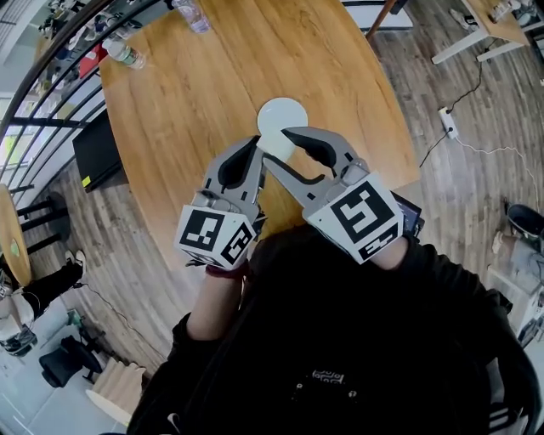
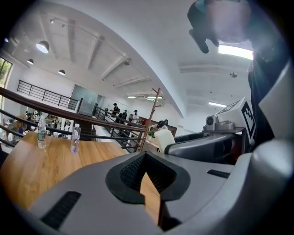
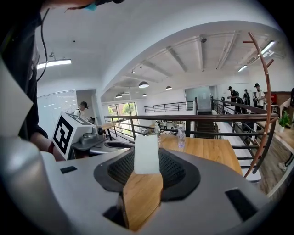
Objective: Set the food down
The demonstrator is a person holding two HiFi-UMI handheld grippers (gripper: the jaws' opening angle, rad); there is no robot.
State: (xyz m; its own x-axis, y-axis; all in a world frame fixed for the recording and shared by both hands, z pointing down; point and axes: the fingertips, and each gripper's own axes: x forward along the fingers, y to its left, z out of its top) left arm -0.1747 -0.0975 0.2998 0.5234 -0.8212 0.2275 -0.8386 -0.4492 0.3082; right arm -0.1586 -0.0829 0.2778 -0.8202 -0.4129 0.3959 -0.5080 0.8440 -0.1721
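A white, round, cup-like food container (image 1: 280,119) hangs over the near half of the round wooden table (image 1: 195,76). My right gripper (image 1: 274,146) is shut on it. In the right gripper view the container (image 3: 146,149) fills the gap between the dark pads (image 3: 177,172), with table wood showing below it. My left gripper (image 1: 252,146) sits just to the left, jaws closed together with nothing between them. In the left gripper view only a thin wedge of wood shows between its pads (image 2: 133,172), and the container (image 2: 164,137) stands at the tip of the right gripper's jaw.
Two water bottles (image 1: 126,55) (image 1: 191,13) stand at the table's far edge, beside a dark railing (image 1: 51,76). A black flat panel (image 1: 98,149) leans left of the table. A power strip (image 1: 448,123) and cable lie on the floor at right.
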